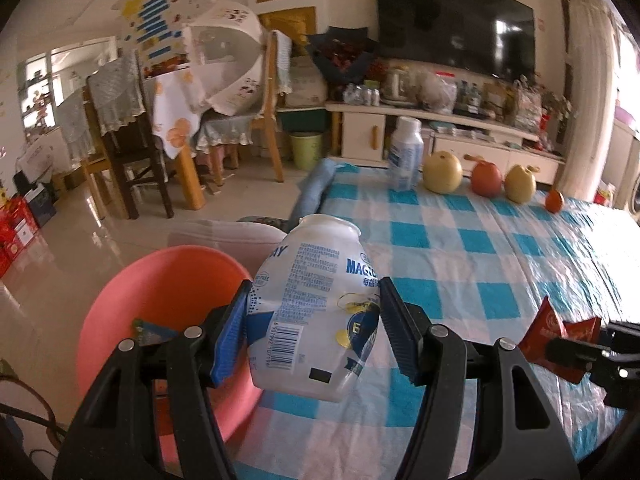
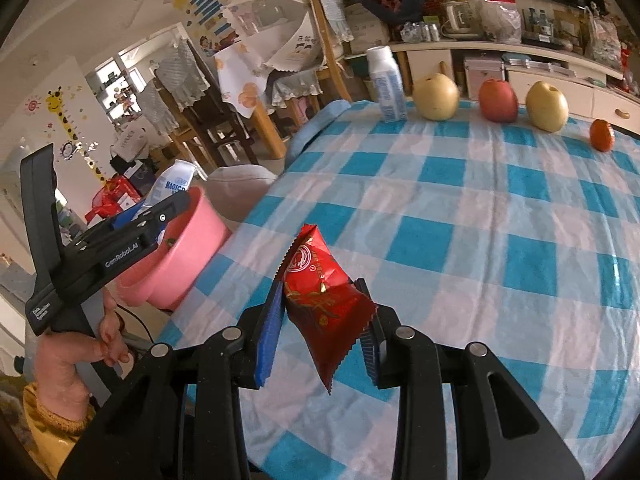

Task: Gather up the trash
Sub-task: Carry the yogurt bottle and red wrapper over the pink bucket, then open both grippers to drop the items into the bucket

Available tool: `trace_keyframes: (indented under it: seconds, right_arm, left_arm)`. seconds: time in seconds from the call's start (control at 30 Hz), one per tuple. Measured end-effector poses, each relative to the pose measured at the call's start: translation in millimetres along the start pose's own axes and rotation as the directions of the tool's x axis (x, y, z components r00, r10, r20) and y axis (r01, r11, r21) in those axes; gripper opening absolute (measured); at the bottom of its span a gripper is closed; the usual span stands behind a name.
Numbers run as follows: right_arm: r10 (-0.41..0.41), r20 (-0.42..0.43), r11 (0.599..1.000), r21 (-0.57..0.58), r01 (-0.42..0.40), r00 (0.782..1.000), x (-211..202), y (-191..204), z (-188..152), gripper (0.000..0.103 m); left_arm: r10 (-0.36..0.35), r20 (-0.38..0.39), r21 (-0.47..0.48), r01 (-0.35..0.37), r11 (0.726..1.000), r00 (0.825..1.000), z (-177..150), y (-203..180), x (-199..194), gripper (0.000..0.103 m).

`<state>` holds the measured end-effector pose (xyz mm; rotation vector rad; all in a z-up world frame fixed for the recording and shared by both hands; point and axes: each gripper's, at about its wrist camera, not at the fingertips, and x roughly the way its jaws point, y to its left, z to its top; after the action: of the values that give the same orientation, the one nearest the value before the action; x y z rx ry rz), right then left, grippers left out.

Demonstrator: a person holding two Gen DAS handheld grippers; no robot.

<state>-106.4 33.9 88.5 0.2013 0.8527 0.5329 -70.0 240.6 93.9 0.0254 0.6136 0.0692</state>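
While I held both grippers above the near left part of the table (image 2: 500,216), with its blue-and-white checked cloth, each one carried a piece of trash. My left gripper (image 1: 314,320) was clamped on a crushed white plastic bottle (image 1: 316,304) printed in blue, its blue pads (image 1: 230,340) pressing the bottle's sides; the bottle hung over the table's left edge, just beside the pink basin (image 1: 160,300) that stood off that edge, lower than the tabletop. In the right wrist view the same left gripper (image 2: 154,210) reached over the basin's (image 2: 192,252) rim, and the person's hand (image 2: 80,344), in a yellow sleeve, gripped its handle. My right gripper (image 2: 322,320) was closed on a red snack wrapper (image 2: 324,300) with gold print, held clear of the cloth near the table's near edge. Along the far edge stood a row: an upright white-and-blue bottle (image 2: 386,84), a yellow pear (image 2: 435,96), a red apple (image 2: 498,100), a second yellow pear (image 2: 547,106) and a small orange fruit (image 2: 601,135), each apart from the next.
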Motion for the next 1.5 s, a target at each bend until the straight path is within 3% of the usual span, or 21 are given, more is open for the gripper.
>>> trace_keyframes:
  seconds: [0.4, 0.73, 1.03, 1.5]
  right_arm:
    - [0.08, -0.003, 0.996, -0.044, -0.08, 0.997, 27.6, 52.9, 21.3, 0.036]
    - [0.17, -0.016, 0.979, -0.107, -0.171, 0.985, 60.3, 115.4, 44.9, 0.036]
    - [0.234, -0.025, 0.966, -0.104, -0.235, 0.972, 90.9, 148.4, 64.5, 0.036]
    - [0.215, -0.054, 0.965, -0.142, -0.221, 0.975, 136.4, 179.8, 73.4, 0.036]
  left_arm:
    - [0.105, 0.021, -0.142, -0.101, 0.985, 0.994, 2.1, 53.3, -1.4, 0.063]
    - [0.165, -0.03, -0.269, -0.167, 0.949, 0.986, -2.5, 100.3, 6.7, 0.063]
    - [0.197, -0.079, -0.34, -0.212, 0.916, 0.977, -11.2, 128.0, 15.7, 0.063]
    - [0.23, -0.166, -0.36, -0.276, 0.891, 0.959, -18.9, 146.1, 32.3, 0.063]
